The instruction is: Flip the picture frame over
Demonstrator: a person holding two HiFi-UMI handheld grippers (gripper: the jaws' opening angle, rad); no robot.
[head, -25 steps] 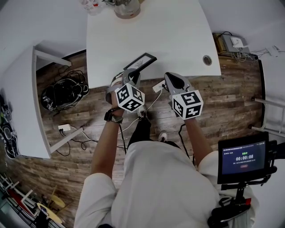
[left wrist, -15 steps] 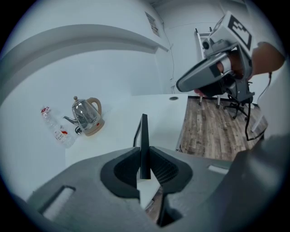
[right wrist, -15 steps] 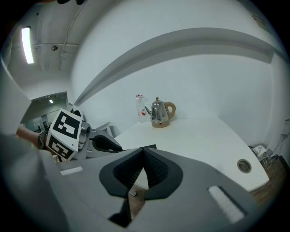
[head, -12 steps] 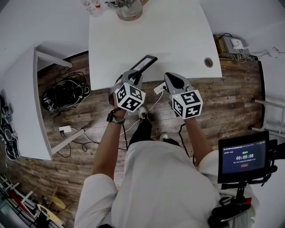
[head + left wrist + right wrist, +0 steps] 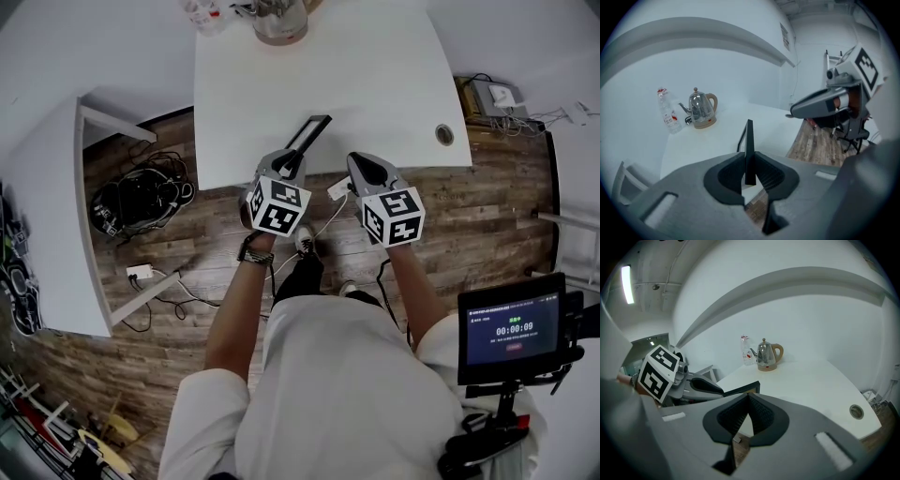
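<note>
thin black picture frame (image 5: 309, 132), edge-up, clamped in left gripper (image 5: 292, 161) at the near edge of the white desk (image 5: 375, 84); right gripper (image 5: 362, 165) closed, empty; plank floor (image 5: 487, 211) below.

Picture frame (image 5: 307, 133) matt black; kettle (image 5: 701, 108) polished metal; table (image 5: 375, 84) smooth white; floor (image 5: 497, 206) wood

I count two grippers in my hands, the left gripper (image 5: 292, 159) and the right gripper (image 5: 362, 162), and one picture frame (image 5: 307, 134), which sits between the left one's jaws. There are two tables: one white table (image 5: 375, 84) ahead of both grippers and a side table (image 5: 42, 216) out past the left gripper. Far beyond the grippers I count one kettle (image 5: 277, 19) and one plastic bottle (image 5: 204, 13). One cable hole (image 5: 443, 134) lies out past the right gripper, and one screen (image 5: 511, 330) stands behind it.
</note>
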